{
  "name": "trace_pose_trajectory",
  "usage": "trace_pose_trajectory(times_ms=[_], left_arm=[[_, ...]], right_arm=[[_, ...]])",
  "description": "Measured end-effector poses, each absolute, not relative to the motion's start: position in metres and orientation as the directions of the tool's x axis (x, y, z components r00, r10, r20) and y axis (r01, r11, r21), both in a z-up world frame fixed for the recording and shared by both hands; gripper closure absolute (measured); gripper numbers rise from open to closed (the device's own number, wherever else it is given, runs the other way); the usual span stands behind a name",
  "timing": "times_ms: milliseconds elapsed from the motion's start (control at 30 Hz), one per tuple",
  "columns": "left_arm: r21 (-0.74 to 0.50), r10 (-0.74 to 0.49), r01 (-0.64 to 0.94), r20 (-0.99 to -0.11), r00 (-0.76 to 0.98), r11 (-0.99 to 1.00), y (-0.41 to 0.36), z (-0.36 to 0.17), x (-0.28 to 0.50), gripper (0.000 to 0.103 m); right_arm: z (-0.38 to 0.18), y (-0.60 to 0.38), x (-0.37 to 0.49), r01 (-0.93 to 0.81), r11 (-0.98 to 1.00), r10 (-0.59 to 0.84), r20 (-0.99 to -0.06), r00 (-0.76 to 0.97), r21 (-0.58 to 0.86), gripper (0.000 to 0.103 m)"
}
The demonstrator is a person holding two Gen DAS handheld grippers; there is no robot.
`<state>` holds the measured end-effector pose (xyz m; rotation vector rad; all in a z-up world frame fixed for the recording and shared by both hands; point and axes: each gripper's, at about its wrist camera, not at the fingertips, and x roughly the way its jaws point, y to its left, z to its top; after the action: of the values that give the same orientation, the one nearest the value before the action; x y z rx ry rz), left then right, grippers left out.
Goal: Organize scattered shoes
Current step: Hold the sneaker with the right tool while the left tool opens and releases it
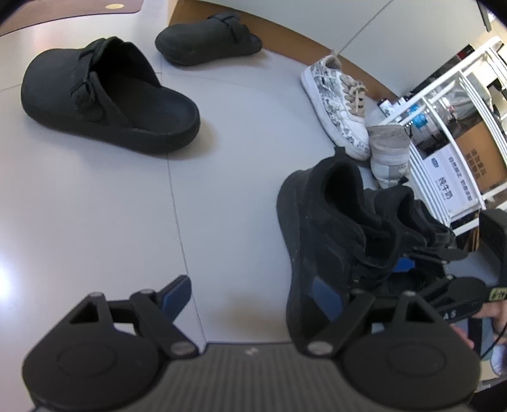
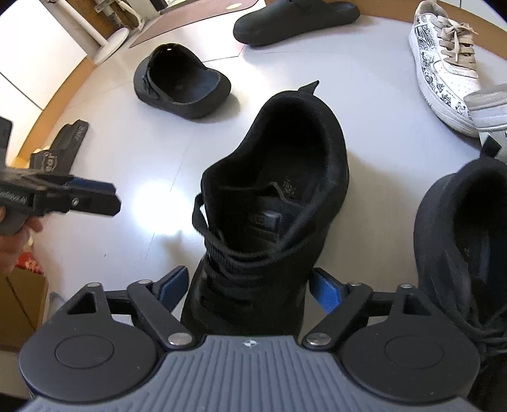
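Right wrist view: the right tongs (image 2: 247,286) stand wide open astride a black sneaker (image 2: 272,196), one blue pad on either side of its laced front, and neither pad presses on it. The sneaker stands upright on the pale floor (image 2: 364,79), its heel pointing away from the camera. A second black sneaker (image 2: 465,241) stands just beside it at the right edge. Farther off lie two black clogs, one (image 2: 182,85) with its opening toward the camera and another (image 2: 294,20) near the top edge. A white patterned sneaker (image 2: 443,63) with beige laces lies at upper right, touching a grey shoe (image 2: 488,107). At the left edge a hand (image 2: 12,241) holds the left tongs (image 2: 92,199), well apart from the sneakers.

Left wrist view: the left tongs (image 1: 250,296) are spread wide with nothing between them, only bare floor. The two black sneakers (image 1: 332,241) stand together to the right. A white rack (image 1: 453,126) with boxes stands at the right edge.
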<state>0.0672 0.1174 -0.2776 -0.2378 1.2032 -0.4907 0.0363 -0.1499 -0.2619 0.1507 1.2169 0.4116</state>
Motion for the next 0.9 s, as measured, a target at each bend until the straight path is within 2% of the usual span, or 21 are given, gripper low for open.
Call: trace_pose_trajectory(times_ms=[167,300,400,900], left_arm=[[-0.430,-0.483,0.233,-0.833,0.270,0.872,0.119,-0.278,0.067,0.017],[-0.433,-0.487,0.239,-0.833,0.262,0.869,0.117,-0.279,0.065,0.017],[-0.432,-0.485,0.235,-0.835,0.259,0.871,0.118,-0.281,0.065,0.017],[-0.426,-0.475,0.224,-0.841,0.259,0.876,0.122,-0.282,0.063,0.017]], right_arm=[[-0.269,-0.142,0.042,-0.198,0.932,0.351,-0.886,0.303,0.302,0.010],[-0.279,-0.150,0.044,-0.155,0.935,0.352,-0.884,0.307,0.318,0.027],[-0.279,-0.153,0.036,-0.153,0.940,0.340,-0.881,0.329,0.305,0.035],[-0.280,-0.179,0.017,-0.090,0.961,0.276,-0.906,0.321,0.261,0.040]])
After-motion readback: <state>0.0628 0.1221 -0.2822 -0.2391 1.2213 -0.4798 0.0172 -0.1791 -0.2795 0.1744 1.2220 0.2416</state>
